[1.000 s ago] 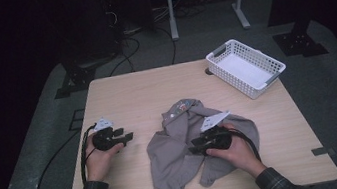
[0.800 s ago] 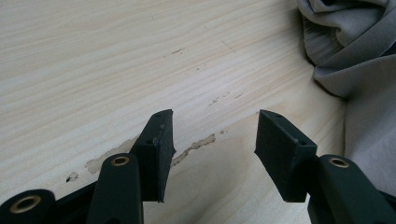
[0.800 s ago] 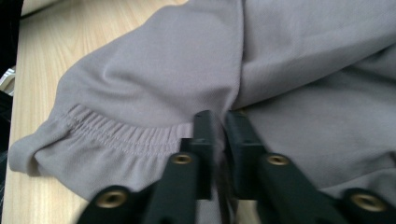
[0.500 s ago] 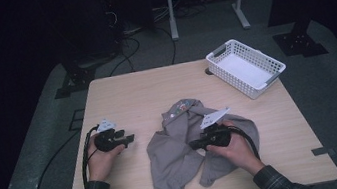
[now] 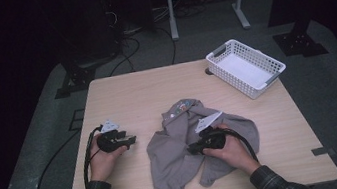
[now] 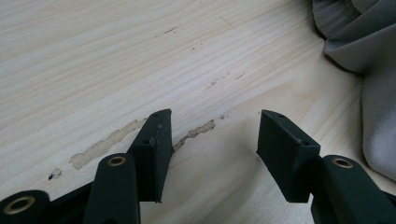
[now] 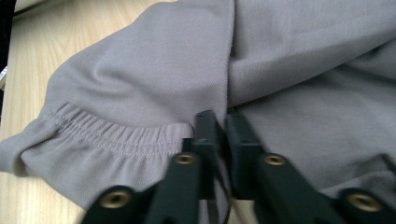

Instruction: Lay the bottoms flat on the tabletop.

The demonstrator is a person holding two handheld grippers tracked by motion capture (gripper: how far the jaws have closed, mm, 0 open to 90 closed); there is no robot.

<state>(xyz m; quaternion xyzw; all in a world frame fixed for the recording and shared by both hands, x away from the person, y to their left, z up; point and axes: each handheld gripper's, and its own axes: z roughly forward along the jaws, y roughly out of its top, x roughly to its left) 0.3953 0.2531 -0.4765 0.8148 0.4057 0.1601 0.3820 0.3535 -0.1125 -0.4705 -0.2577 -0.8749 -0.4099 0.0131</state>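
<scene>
Pale wood-grain tabletop [image 5: 156, 96] lies before you, scuffed where your left gripper [image 6: 212, 140] rests on it, jaws standing apart over bare board with nothing between them. To that gripper's right lies the grey sweatshirt [image 5: 184, 147], soft knit, crumpled in loose folds, its long axis running from the near edge up toward the collar with its coloured print. Your right gripper [image 7: 223, 126] is the nearer one: its jaws have just been closing and now pinch a fold of the cloth beside the ribbed, gathered cuff [image 7: 112, 135]. Farther off, at the right back corner, stands a white plastic lattice basket [image 5: 270, 69]. Beyond is dark floor with cables.
</scene>
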